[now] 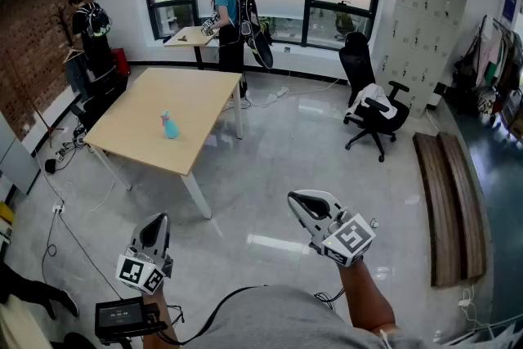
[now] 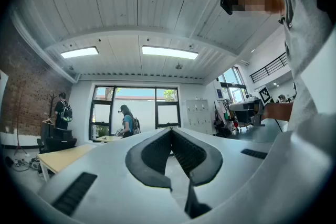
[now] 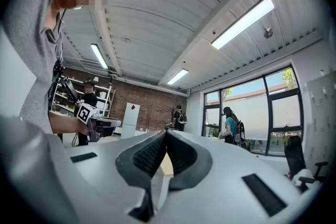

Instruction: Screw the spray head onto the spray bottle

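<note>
A small blue spray bottle (image 1: 169,126) stands on the light wooden table (image 1: 192,110), far ahead of me and to the left. From here I cannot tell whether its spray head is apart from it. Both grippers hang low over the floor, well short of the table. My left gripper (image 1: 155,221) is shut and holds nothing; its pads meet at the tip (image 2: 170,130). My right gripper (image 1: 296,199) is likewise shut and empty, jaws closed together (image 3: 166,131). The bottle shows in neither gripper view.
Glossy grey floor lies between me and the table. Cables (image 1: 61,212) trail at the left. A black office chair (image 1: 372,106) and a wooden bench (image 1: 449,204) stand at the right. Two people (image 1: 227,12) work by the window; a second small table (image 1: 189,36) stands there.
</note>
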